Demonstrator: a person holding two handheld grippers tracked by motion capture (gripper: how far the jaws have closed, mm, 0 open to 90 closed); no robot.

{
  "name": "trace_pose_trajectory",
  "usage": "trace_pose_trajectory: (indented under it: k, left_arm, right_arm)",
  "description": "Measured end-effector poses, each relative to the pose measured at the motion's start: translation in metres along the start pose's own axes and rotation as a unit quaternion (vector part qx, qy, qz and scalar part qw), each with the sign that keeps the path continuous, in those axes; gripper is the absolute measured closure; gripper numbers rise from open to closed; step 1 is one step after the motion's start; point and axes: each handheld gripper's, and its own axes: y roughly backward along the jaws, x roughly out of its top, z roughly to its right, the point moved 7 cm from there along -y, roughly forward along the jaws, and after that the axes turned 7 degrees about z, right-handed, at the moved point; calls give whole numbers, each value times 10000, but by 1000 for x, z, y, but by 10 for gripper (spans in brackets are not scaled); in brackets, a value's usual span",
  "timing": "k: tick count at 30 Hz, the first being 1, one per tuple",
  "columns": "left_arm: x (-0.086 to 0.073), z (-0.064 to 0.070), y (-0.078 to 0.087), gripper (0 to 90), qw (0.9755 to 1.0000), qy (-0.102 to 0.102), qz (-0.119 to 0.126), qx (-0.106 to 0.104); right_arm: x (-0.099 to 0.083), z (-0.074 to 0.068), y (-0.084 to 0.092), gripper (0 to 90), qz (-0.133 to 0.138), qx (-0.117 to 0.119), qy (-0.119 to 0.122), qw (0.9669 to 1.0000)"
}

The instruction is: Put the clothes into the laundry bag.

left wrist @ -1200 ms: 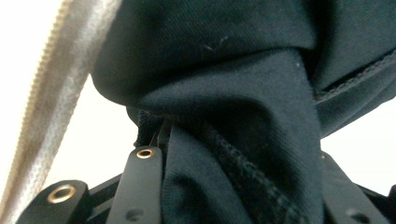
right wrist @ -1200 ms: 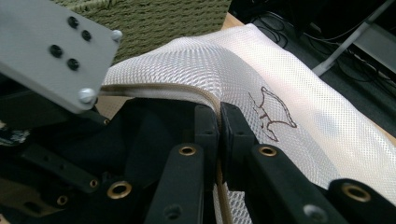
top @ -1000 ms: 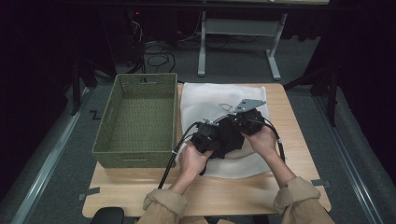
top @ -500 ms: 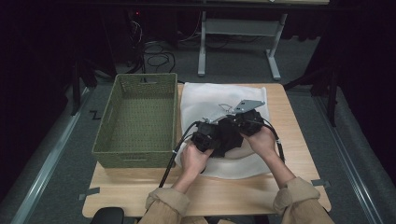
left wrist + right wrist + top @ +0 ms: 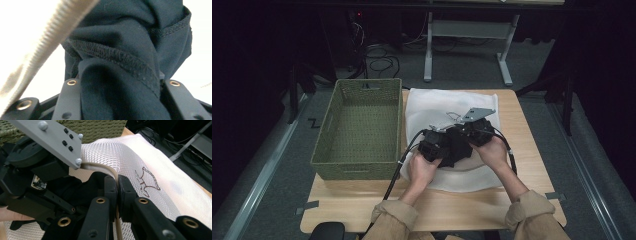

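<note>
At the far left of the bench [image 5: 362, 210] stands a green woven basket [image 5: 357, 127], its long side running away from the person. Just beside it, to the right, lies a white mesh laundry bag [image 5: 452, 102], spread flat across the middle of the bench, its near edge reaching toward the person's wrists.

On the near half of the bag the two hands meet. The left tongs [image 5: 434, 145] sit over a bunched dark garment [image 5: 455, 148]. In the left gripper view the dark cloth [image 5: 120, 75], with a stitched hem running across it, lies between the two jaws and hangs over them; the jaws have just been opening, standing apart with the cloth loose between them rather than pinched. A pale ribbed strip, the bag's rim [image 5: 50, 42], crosses the upper left of that view, blurred and close.

To the right, the right tongs [image 5: 477, 131] carry a grey three-cornered plate and point toward the left tongs, nearly touching them. In the right gripper view the right tongs [image 5: 117, 185] are pressed together on the tan rim [image 5: 100, 167] of the bag, holding it lifted just above the dark garment [image 5: 75, 190]. Beyond the jaws the white mesh [image 5: 150, 165] stretches away, bearing a small dark printed mark.
</note>
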Motion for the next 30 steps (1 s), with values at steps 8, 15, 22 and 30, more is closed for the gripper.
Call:
trace_pose_trajectory:
  k: [8, 15, 22, 30]
  left_arm:
    - [2, 2, 5, 439, 9999, -60, 58, -131]
    - [4, 3, 12, 377, 9996, -177, 95, -179]
    - [5, 5, 23, 363, 9990, -328, 122, -280]
    - [0, 5, 31, 350, 9984, -419, 82, -364]
  right_arm:
    - [-2, 1, 0, 874, -7, -31, 3, 10000]
    - [-3, 1, -1, 874, -17, -29, -5, 10000]
    - [-2, 0, -3, 874, -23, -8, 0, 10000]
    - [-1, -1, -3, 874, -6, -20, 29, 10000]
